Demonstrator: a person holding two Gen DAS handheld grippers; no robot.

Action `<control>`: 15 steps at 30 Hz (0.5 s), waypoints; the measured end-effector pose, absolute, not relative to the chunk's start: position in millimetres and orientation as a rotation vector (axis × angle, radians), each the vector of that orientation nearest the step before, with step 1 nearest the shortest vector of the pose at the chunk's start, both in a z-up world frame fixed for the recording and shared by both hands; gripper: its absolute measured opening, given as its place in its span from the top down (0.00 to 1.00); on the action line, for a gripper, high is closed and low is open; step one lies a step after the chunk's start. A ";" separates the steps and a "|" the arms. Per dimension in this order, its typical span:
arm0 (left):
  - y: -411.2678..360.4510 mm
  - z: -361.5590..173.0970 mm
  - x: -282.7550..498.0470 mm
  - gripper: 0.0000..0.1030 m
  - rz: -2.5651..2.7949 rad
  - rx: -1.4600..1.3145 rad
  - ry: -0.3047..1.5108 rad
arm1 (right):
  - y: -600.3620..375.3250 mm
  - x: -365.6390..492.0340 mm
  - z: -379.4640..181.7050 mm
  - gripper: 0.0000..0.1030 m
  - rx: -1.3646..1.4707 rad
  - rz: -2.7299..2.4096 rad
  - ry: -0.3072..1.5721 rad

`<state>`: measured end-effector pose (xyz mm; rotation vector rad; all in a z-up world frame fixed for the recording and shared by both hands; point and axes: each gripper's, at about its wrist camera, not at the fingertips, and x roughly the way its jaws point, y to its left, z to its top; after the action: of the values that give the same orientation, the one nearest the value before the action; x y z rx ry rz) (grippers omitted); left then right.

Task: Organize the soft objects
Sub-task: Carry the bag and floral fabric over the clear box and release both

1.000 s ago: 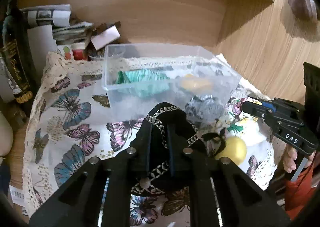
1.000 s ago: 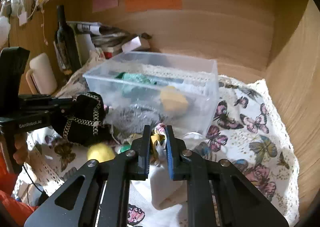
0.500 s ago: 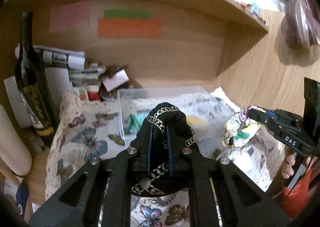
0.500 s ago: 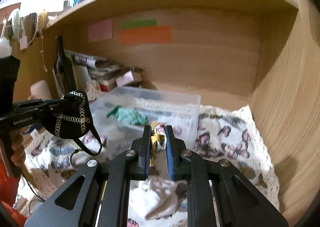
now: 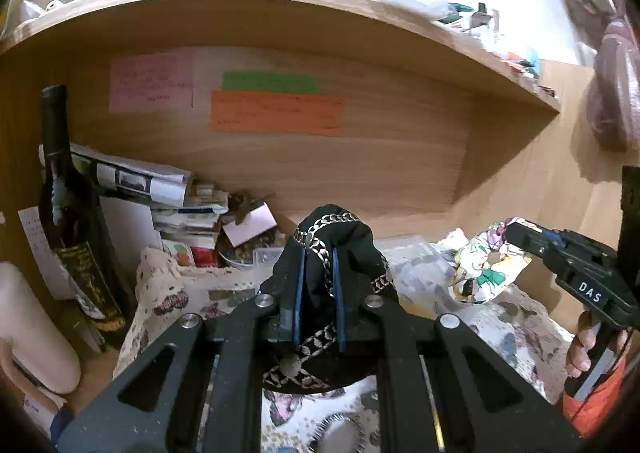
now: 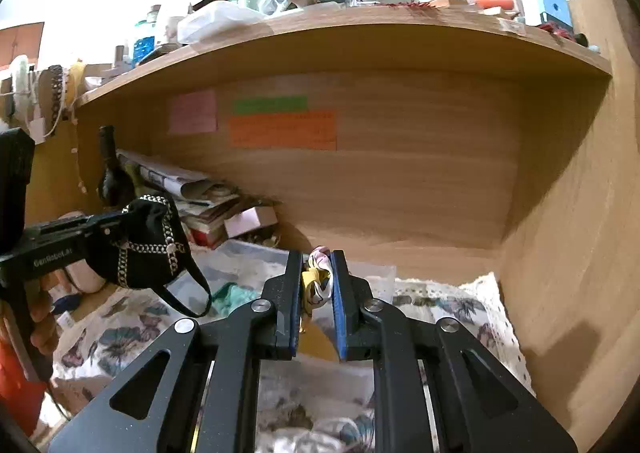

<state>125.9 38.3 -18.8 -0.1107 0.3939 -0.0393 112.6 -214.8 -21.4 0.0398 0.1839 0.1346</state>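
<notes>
My left gripper is shut on a black cloth pouch with silver chain trim and holds it in the air above the clear plastic box; the pouch also shows in the right wrist view, its strap hanging down. My right gripper is shut on a floral fabric piece, also held above the box; it shows in the left wrist view. A green cloth lies in the box.
A butterfly-print cloth covers the desk inside a wooden alcove. A dark wine bottle, stacked papers and a pale cylinder stand at the left. A cluttered shelf runs overhead. The wooden side wall is close on the right.
Both grippers have risen from the table with their cloth items, and the views have tilted up to show the shelf. The box and the yellow ball have dropped low or out of sight.
</notes>
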 end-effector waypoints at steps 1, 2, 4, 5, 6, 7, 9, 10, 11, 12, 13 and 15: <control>38.5 -19.1 129.5 0.88 -0.033 -0.108 0.395 | -215.1 117.0 -21.3 0.88 0.040 0.135 0.188; 38.3 -20.0 134.2 0.88 -0.027 -0.105 0.398 | -214.9 121.8 -20.9 0.88 0.040 0.135 0.192; 38.4 -22.4 145.4 0.88 -0.017 -0.103 0.408 | -215.0 132.7 -19.9 0.88 0.036 0.130 0.206; 38.8 -23.6 150.5 0.88 -0.014 -0.105 0.414 | -215.0 139.5 -19.9 0.88 0.034 0.129 0.217; 39.0 -26.0 158.5 0.88 -0.011 -0.105 0.426 | -214.8 144.7 -20.0 0.88 0.032 0.131 0.227; 39.1 -28.2 163.4 0.88 -0.009 -0.105 0.433 | -214.3 150.2 -20.3 0.88 0.030 0.131 0.238; 38.3 -33.3 173.9 0.88 -0.009 -0.104 0.455 | -212.9 163.1 -22.2 0.88 0.024 0.135 0.266; 38.1 -36.8 181.3 0.88 -0.012 -0.106 0.473 | -211.7 169.1 -23.6 0.88 0.022 0.139 0.281; 37.6 -40.6 188.6 0.88 -0.016 -0.106 0.491 | -211.1 176.3 -26.0 0.88 0.022 0.146 0.300; 37.7 -43.1 192.4 0.88 -0.017 -0.106 0.502 | -210.5 182.2 -28.2 0.88 0.021 0.150 0.317; 37.5 -47.8 198.9 0.88 -0.018 -0.105 0.521 | -210.9 187.7 -30.2 0.88 0.022 0.156 0.333; 36.6 -55.5 207.9 0.88 -0.018 -0.101 0.551 | -209.5 199.1 -36.0 0.88 0.024 0.172 0.369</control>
<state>207.9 36.6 -55.5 -0.1006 0.5506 -0.0179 199.1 -209.5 -36.0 0.0236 0.3694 0.1719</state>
